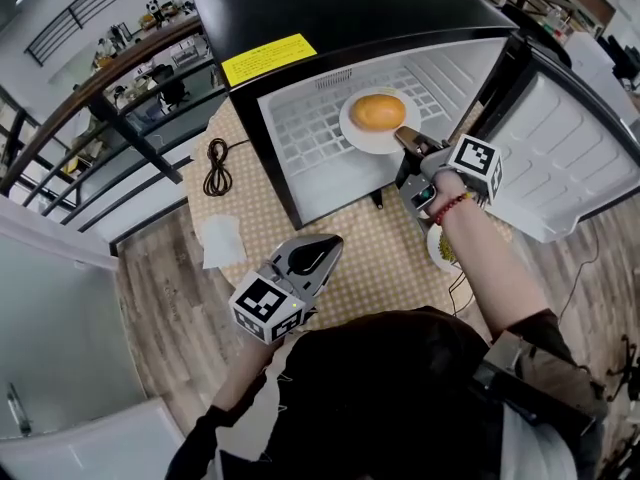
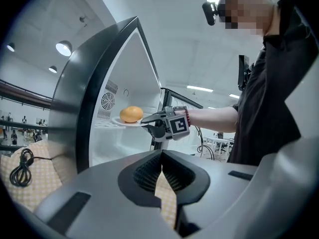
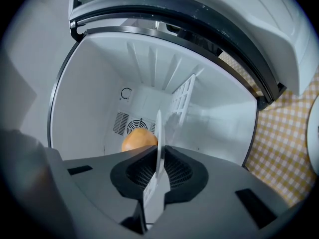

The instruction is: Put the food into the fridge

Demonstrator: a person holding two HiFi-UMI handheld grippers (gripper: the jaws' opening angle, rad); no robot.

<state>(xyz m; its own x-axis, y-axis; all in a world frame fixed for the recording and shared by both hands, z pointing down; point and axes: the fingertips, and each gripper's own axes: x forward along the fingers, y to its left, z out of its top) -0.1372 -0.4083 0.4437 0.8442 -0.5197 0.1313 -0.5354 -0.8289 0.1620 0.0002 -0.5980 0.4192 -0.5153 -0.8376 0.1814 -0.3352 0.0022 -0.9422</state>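
In the fridge (image 1: 300,168), the right tool (image 1: 406,138) clamps an orange's (image 1: 377,112) plate (image 1: 356,138) — the left tool (image 1: 333,242) hangs near, jaws together.

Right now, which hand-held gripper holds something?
The right hand-held gripper: it clamps the white plate; the left hand-held gripper is shut, empty.

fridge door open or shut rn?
Open. The door is swung wide, the fridge interior is exposed, and the right gripper holds the plate inside it.
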